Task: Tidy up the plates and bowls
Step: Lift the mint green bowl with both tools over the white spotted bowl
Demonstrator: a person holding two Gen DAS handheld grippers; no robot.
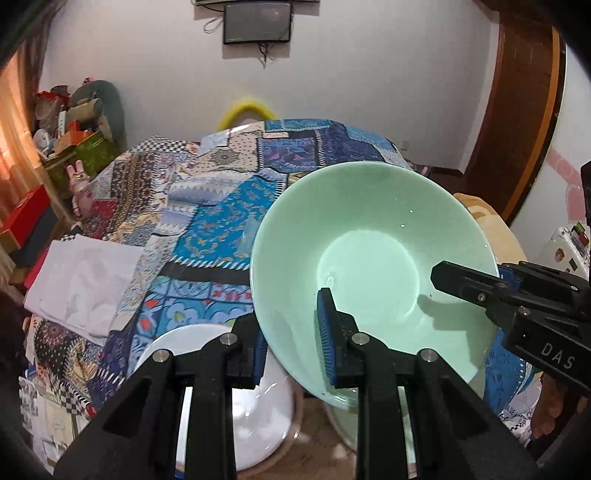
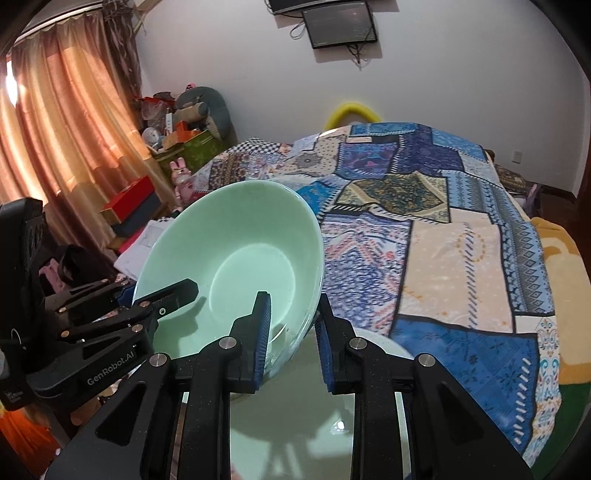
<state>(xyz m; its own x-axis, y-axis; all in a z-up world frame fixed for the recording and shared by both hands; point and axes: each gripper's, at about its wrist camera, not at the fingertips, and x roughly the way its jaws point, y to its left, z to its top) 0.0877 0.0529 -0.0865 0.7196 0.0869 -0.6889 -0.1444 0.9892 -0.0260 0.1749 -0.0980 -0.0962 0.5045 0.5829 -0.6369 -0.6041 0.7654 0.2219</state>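
Observation:
A pale green bowl (image 1: pixel 369 229) (image 2: pixel 236 229) hangs tilted in the air in front of the bed, its inside facing both cameras. My left gripper (image 1: pixel 290 314) straddles its near rim, one blue pad inside and one outside, and looks shut on it. My right gripper (image 2: pixel 293 299) is shut on the opposite rim in the same way. Each gripper also shows in the other's view: the right gripper (image 1: pixel 476 273) at the right, the left gripper (image 2: pixel 162 288) at the left. Beneath the bowl lie a white dish (image 1: pixel 229 391) (image 2: pixel 388 341) and a green plate (image 1: pixel 341 413) (image 2: pixel 295 424).
A bed with a blue patchwork quilt (image 1: pixel 221 192) (image 2: pixel 443 221) fills the space ahead. Folded white cloth (image 1: pixel 81 280) lies on its left side. Boxes and soft toys (image 2: pixel 177 136) pile up by the orange curtain (image 2: pixel 55 129). A screen (image 2: pixel 338 26) hangs on the far wall.

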